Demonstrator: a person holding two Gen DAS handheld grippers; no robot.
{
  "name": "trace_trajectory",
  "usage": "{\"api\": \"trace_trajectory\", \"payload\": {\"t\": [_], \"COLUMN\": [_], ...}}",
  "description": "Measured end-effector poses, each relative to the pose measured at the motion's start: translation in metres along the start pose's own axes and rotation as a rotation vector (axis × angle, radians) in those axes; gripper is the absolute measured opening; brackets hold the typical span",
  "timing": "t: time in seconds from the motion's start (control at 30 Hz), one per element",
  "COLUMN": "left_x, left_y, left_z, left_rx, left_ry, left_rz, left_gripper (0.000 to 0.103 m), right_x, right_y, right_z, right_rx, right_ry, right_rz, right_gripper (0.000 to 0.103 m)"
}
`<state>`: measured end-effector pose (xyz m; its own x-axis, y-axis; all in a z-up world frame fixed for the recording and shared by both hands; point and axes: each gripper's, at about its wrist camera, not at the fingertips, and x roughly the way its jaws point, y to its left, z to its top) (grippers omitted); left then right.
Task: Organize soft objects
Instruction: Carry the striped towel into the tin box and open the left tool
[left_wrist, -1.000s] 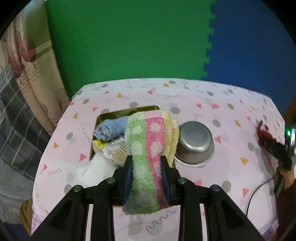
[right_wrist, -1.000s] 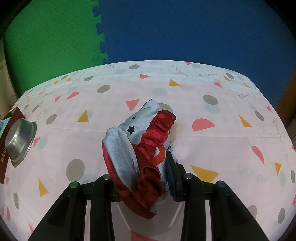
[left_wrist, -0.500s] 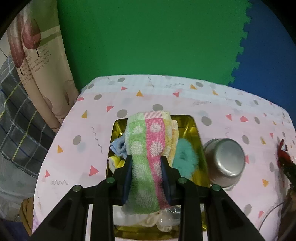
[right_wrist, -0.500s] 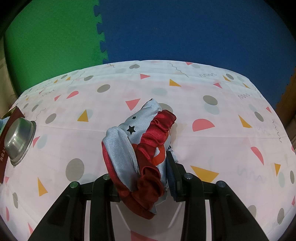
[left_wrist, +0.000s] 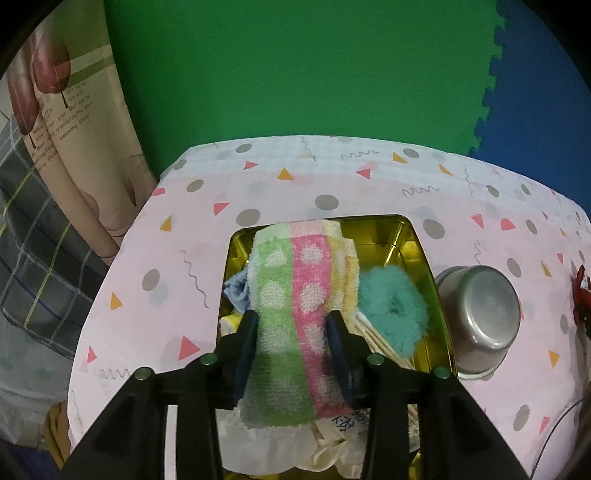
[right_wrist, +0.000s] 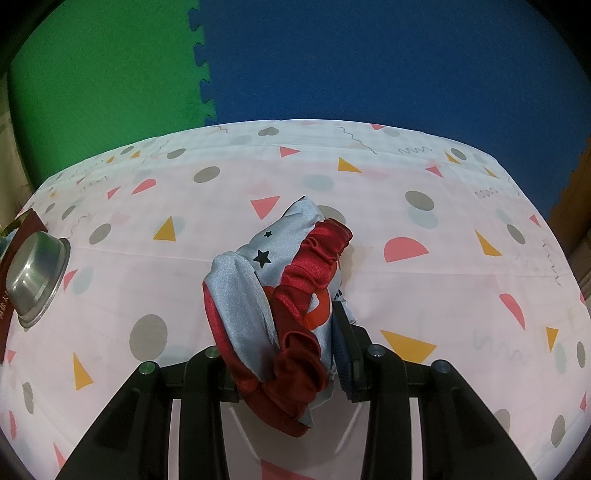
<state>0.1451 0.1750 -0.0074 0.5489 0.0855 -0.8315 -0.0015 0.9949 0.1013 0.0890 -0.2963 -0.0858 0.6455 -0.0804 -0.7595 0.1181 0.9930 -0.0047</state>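
The left gripper (left_wrist: 291, 326) is seen poised over the gold tin (left_wrist: 402, 236), and its jaws have just been opening: they now stand wide, with the striped towel (left_wrist: 295, 295) lying between them, and whether the pads touch it cannot be told. The towel, banded green, pink and yellow with white dots, is stretched ahead of the jaws into the tin. Just to the right of the jaws a teal fluffy scrunchie (left_wrist: 393, 308) is seen in the tin; to the left, a blue cloth (left_wrist: 236, 290) is tucked under the towel. Further right, outside the tin, an upturned steel bowl (left_wrist: 480, 317) is set on the patterned tablecloth (left_wrist: 177, 266).

The right gripper (right_wrist: 288, 332) is held narrowly closed on a red and pale blue fabric bundle (right_wrist: 273, 291) that is bunched between the jaws and reaches ahead of them above the cloth.
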Motion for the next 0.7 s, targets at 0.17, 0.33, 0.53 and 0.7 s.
{"api": "trace_trajectory", "payload": {"t": [0.17,0.33,0.53,0.7], "left_x": [-0.016,-0.039,-0.070,-0.080], "left_y": [0.003,0.008,0.013,0.015], "left_z": [-0.003,-0.010,-0.035,-0.063], "left_rx": [0.002,-0.005,-0.023,-0.033], "left_ry": [-0.041,-0.073,-0.123,-0.118], "left_rz": [0.002,-0.003,0.013,0.001], "left_gripper": [0.051,0.052,0.052,0.052], "right_x": [0.000,-0.001,-0.003,-0.007], "right_y": [0.001,0.003,0.001,0.001], "right_z": [0.000,0.000,0.000,0.001], "right_rx": [-0.008,-0.012,0.000,-0.001], "right_ry": [0.001,0.001,-0.007,-0.019], "right_rz": [-0.010,-0.016,0.003,-0.005], "right_gripper": [0.035,0.035,0.035,0.027]}}
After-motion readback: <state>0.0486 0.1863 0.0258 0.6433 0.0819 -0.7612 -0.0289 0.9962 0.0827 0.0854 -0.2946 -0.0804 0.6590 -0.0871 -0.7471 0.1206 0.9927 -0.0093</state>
